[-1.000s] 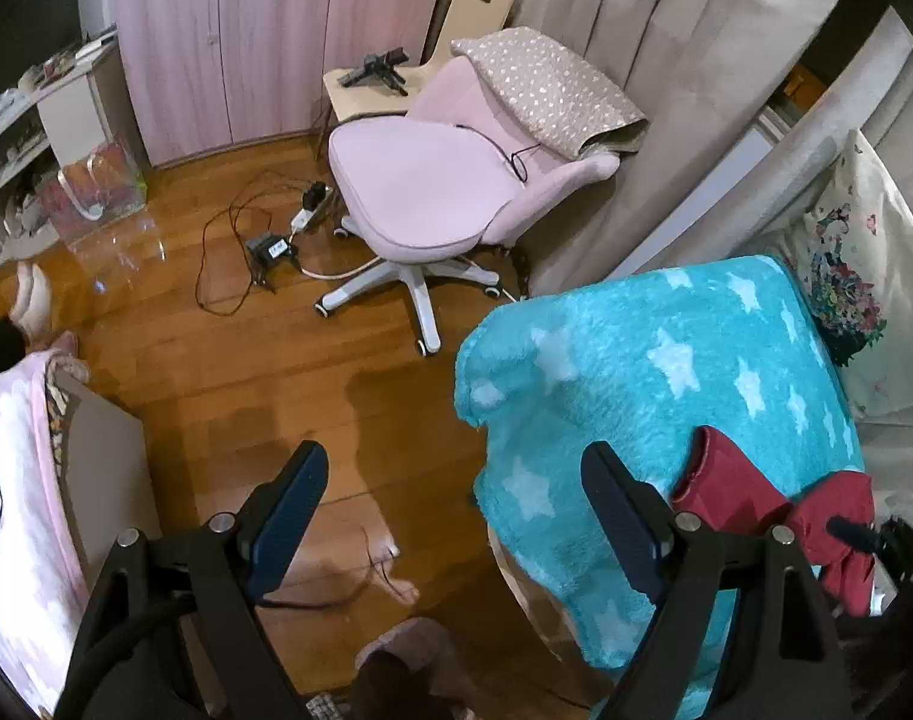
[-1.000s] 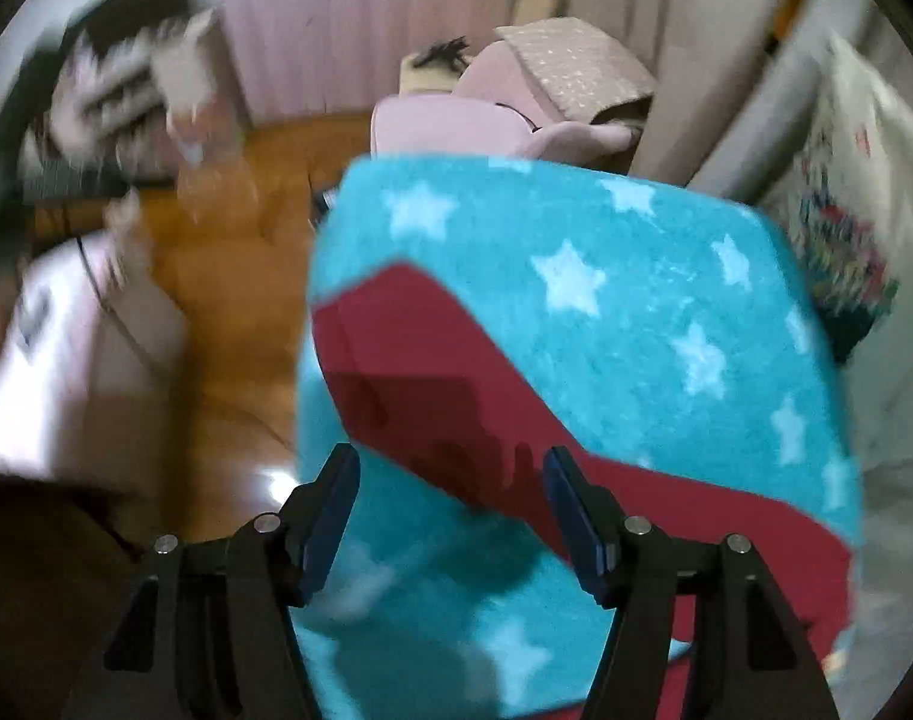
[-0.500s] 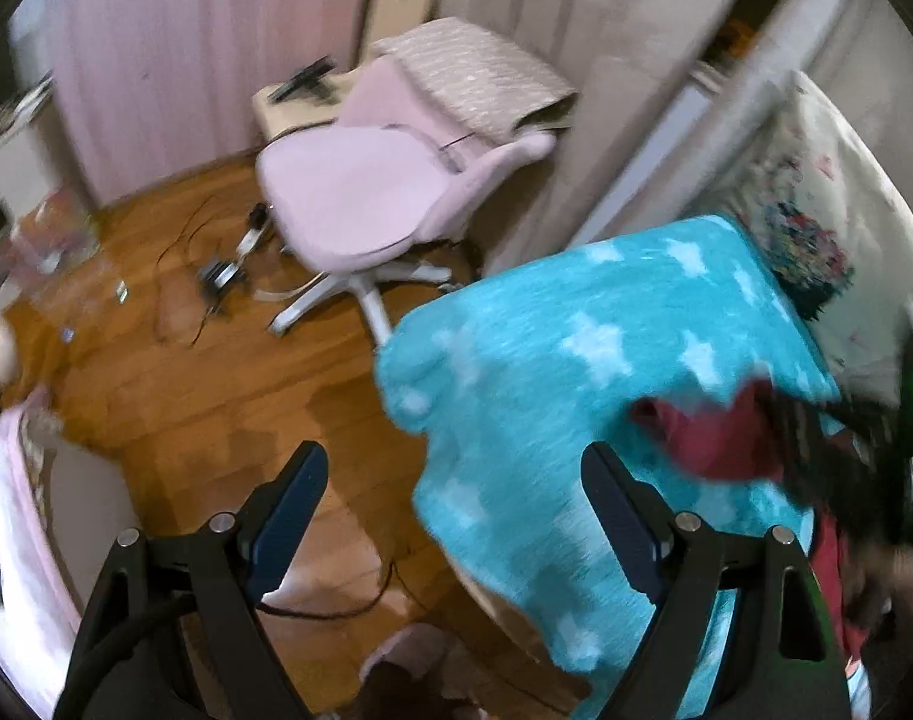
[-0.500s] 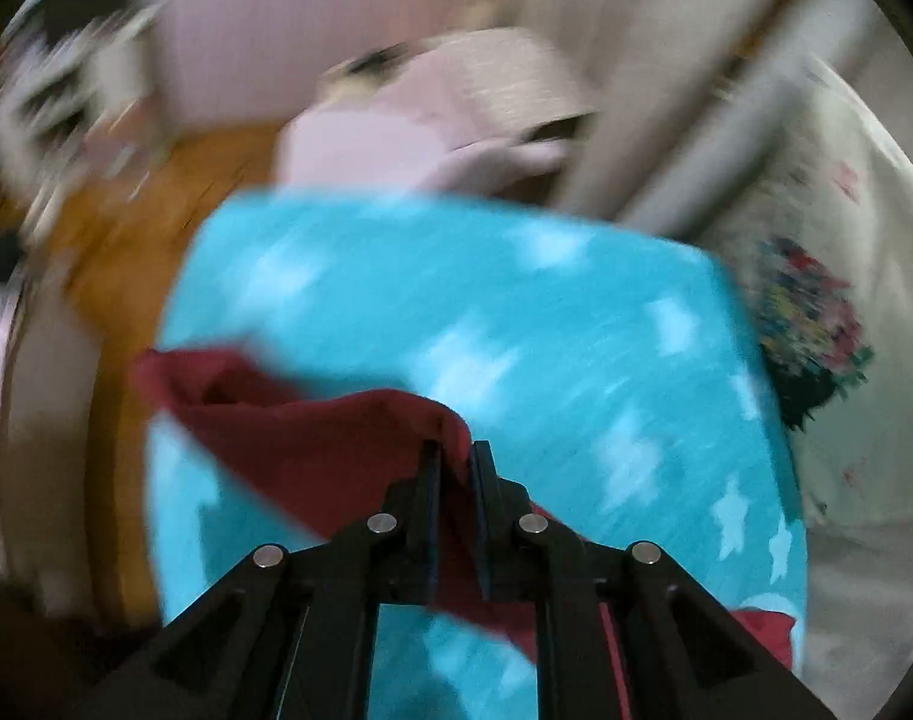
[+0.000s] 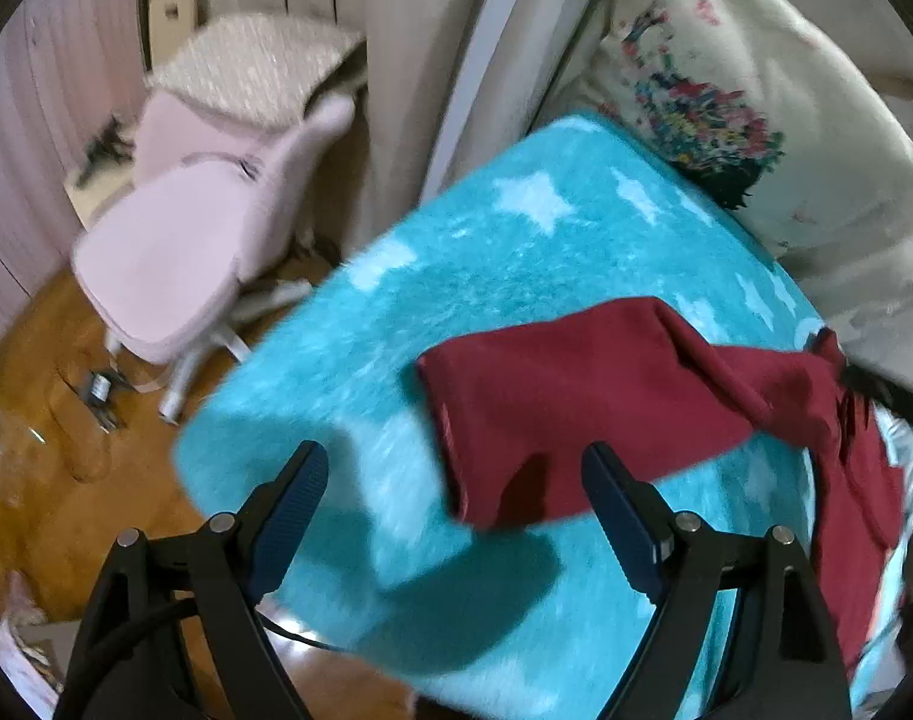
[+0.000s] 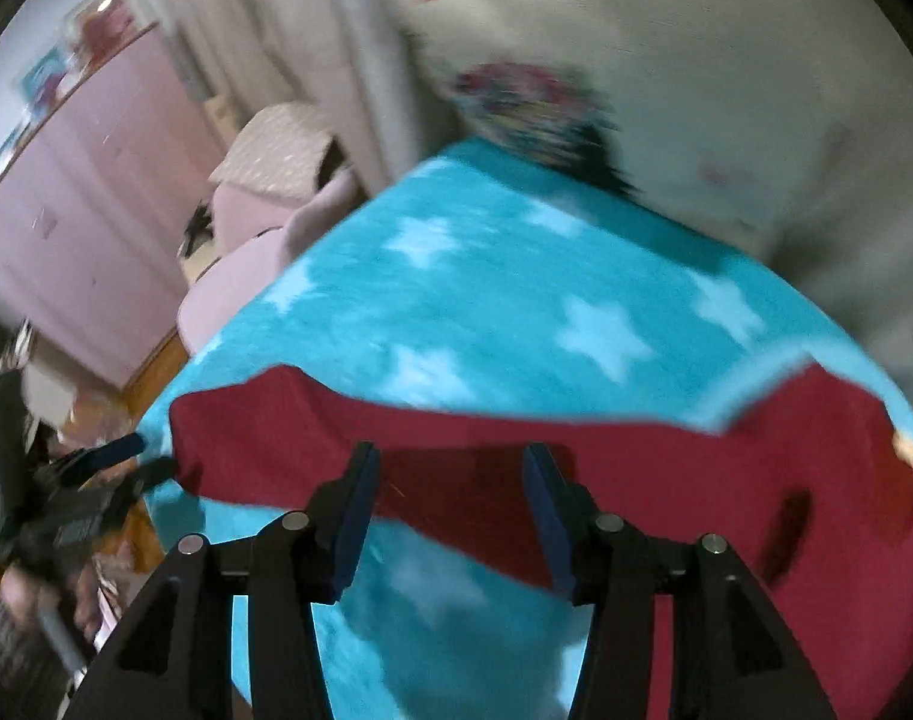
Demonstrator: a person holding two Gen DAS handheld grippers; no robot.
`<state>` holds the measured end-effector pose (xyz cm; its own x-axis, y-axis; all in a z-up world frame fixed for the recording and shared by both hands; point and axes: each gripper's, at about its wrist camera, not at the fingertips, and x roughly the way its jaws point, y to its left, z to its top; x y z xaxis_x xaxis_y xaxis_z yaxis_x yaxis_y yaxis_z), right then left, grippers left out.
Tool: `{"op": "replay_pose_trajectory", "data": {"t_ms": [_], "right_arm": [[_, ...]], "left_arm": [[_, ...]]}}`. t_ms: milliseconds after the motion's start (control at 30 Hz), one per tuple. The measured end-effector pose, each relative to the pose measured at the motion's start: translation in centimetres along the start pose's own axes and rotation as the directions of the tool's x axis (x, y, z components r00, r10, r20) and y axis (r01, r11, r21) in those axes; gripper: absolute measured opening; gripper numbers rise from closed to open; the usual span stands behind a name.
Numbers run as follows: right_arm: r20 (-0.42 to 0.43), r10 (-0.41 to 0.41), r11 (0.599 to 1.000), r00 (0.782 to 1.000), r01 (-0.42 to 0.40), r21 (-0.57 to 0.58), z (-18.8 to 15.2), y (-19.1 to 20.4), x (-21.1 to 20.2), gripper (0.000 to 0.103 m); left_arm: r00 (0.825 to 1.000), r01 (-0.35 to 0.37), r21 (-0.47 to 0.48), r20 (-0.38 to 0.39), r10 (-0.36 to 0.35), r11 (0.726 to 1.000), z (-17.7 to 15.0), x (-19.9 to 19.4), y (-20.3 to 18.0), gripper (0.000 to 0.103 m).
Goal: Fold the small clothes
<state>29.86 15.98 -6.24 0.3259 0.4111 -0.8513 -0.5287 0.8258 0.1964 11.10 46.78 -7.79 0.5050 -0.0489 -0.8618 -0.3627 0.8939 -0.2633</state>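
A dark red garment point(image 5: 582, 402) lies on a turquoise blanket with white stars point(image 5: 516, 252). One leg stretches left and the rest bunches toward the right edge. My left gripper point(image 5: 456, 510) is open and empty, just in front of the near hem. In the right wrist view the red garment point(image 6: 636, 468) is spread across the blanket point(image 6: 516, 300). My right gripper point(image 6: 450, 516) is open right over its near edge and holds nothing. The left gripper point(image 6: 114, 468) shows at the left of that view.
A pink office chair point(image 5: 180, 240) with a dotted cushion stands left of the blanket on the wooden floor point(image 5: 48, 420). A floral pillow point(image 5: 726, 90) lies behind the blanket. Curtains point(image 5: 384, 60) hang at the back. A pink wardrobe point(image 6: 96, 210) stands left.
My right gripper shut on the red garment, pulled it out across the blanket, then opened and let go. My left gripper swung right from the floor side to over the blanket, staying open.
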Motion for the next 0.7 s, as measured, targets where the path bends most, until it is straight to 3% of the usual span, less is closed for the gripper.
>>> {"op": "replay_pose_trajectory", "data": {"t_ms": [100, 133, 167, 233, 267, 367, 500, 567, 700], "right_arm": [[0.017, -0.045, 0.997, 0.999, 0.044, 0.062, -2.7, -2.7, -2.4, 0.053], [0.02, -0.065, 0.995, 0.998, 0.063, 0.08, -3.3, -3.6, -3.0, 0.053], [0.023, -0.09, 0.99, 0.996, 0.087, 0.113, -4.3, -4.7, -3.8, 0.053], [0.02, -0.122, 0.976, 0.992, 0.117, 0.182, -6.0, -6.7, -5.0, 0.053], [0.018, -0.131, 0.97, 0.991, 0.124, 0.21, -6.5, -7.7, -5.4, 0.053], [0.02, -0.149, 0.942, 0.989, 0.136, 0.306, -8.3, -10.3, -6.8, 0.053], [0.016, -0.145, 0.923, 0.989, 0.129, 0.363, -9.3, -11.9, -7.0, 0.054], [0.015, -0.133, 0.925, 0.991, 0.119, 0.362, -9.3, -11.6, -6.6, 0.053], [0.007, -0.087, 0.939, 0.996, 0.08, 0.334, -8.8, -9.8, -5.3, 0.053]], "left_arm": [[0.999, 0.045, -0.03, -0.012, -0.045, 0.999, 1.0, 1.5, -0.9, 0.083], [0.998, 0.063, -0.03, -0.016, -0.064, 0.998, 1.1, 1.6, -1.3, 0.061], [0.997, 0.064, -0.034, -0.035, -0.066, 0.997, 1.2, 1.8, -1.7, 0.049], [0.998, 0.028, -0.05, -0.051, -0.03, 0.998, 1.5, 1.7, -2.0, 0.011], [0.995, 0.071, -0.095, -0.064, -0.077, 0.993, 1.9, 1.3, -1.2, 0.005], [0.98, 0.188, -0.257, -0.019, -0.199, 0.948, 3.4, -1.2, 2.4, 0.005], [0.973, 0.231, -0.33, 0.067, -0.222, 0.915, 5.3, -4.5, 5.2, 0.003], [0.974, 0.228, -0.32, 0.089, -0.21, 0.92, 5.8, -5.5, 5.2, 0.003], [0.987, 0.099, -0.178, 0.139, -0.074, 0.979, 5.7, -7.5, 2.8, 0.003]]}}
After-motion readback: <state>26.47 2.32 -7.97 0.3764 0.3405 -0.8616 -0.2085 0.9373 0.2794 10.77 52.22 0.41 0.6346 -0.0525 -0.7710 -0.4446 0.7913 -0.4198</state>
